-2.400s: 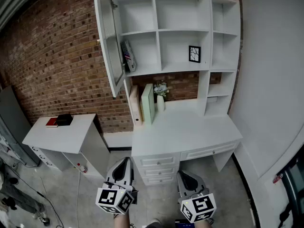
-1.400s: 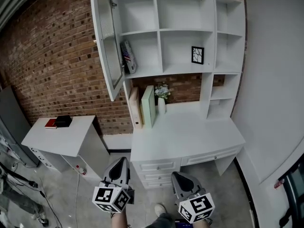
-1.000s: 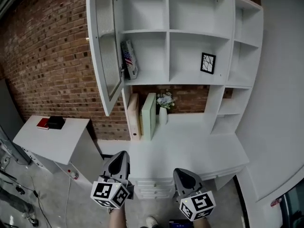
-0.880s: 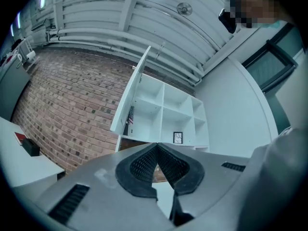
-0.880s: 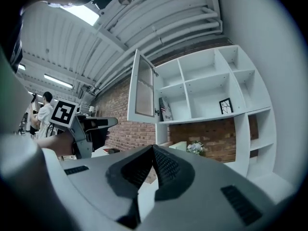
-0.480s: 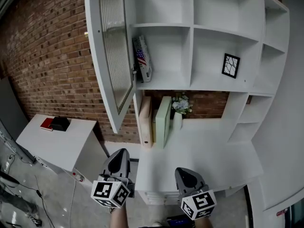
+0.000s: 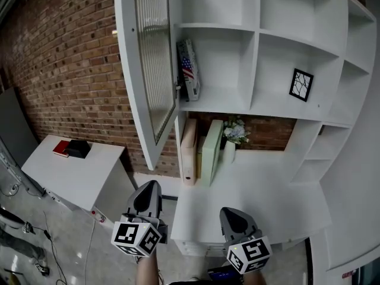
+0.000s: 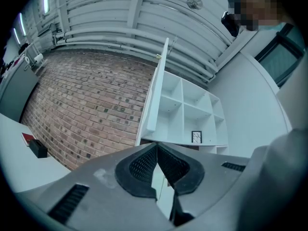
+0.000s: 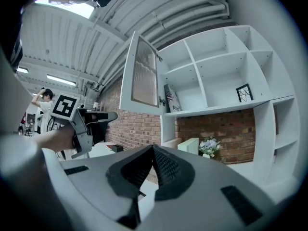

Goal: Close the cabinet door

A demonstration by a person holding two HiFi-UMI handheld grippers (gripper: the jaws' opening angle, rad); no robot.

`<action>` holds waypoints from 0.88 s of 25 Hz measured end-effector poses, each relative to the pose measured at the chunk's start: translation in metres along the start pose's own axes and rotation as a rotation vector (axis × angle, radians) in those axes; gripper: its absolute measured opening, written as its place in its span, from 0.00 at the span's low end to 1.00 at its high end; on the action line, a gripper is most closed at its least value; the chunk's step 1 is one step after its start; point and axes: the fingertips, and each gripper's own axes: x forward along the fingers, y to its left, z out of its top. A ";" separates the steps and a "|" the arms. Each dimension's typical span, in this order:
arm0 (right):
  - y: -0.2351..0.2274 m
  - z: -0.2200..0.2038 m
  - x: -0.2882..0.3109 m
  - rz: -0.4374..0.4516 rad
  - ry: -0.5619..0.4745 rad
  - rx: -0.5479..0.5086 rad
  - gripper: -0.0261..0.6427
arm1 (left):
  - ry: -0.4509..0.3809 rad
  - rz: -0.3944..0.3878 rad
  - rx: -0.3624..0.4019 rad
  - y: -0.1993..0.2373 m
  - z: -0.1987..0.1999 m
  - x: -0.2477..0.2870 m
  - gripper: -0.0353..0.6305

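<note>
Shelving unit [image 7: 256,40], white with open cubbies, stands on a white desk [image 7: 261,189] against a brick wall [image 7: 71,70]. Cabinet door [image 7: 151,70], a white frame around ribbed glass, belongs to the upper-left cubby. It is hinged at that cubby's left wall, wide open, projecting out toward the person and high above both grippers. Low white side table [image 7: 77,171] sits to the left, well apart from the desk. Left gripper [image 7: 149,187] and right gripper [image 7: 230,212] are held low near the desk's front edge, touching nothing. Each gripper view shows the jaws pressed together with nothing between them. Judgement: approach stage, door not yet contacted. Closed jaws suit a push, so no grasp is needed. The left gripper is on the outer-face side: raise it to the frame near the free edge, far from the hinge, keep off the glass, and sweep along the arc, slowing before the door meets the shelf. Flag-printed book [image 7: 189,70] leans inside the cubby near the hinge; clearance looks adequate but is unconfirmed. Door's top is cut off in the head view, the small knob [image 7: 114,33] is barely resolved, and no catch is visible.
</note>
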 end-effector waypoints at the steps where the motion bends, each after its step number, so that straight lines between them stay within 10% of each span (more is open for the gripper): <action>1: -0.001 0.001 0.003 0.004 -0.004 -0.003 0.04 | -0.002 0.000 -0.001 0.001 0.001 0.001 0.07; 22: -0.005 0.012 0.043 0.055 -0.035 -0.017 0.04 | -0.035 -0.033 0.072 0.007 0.033 0.028 0.22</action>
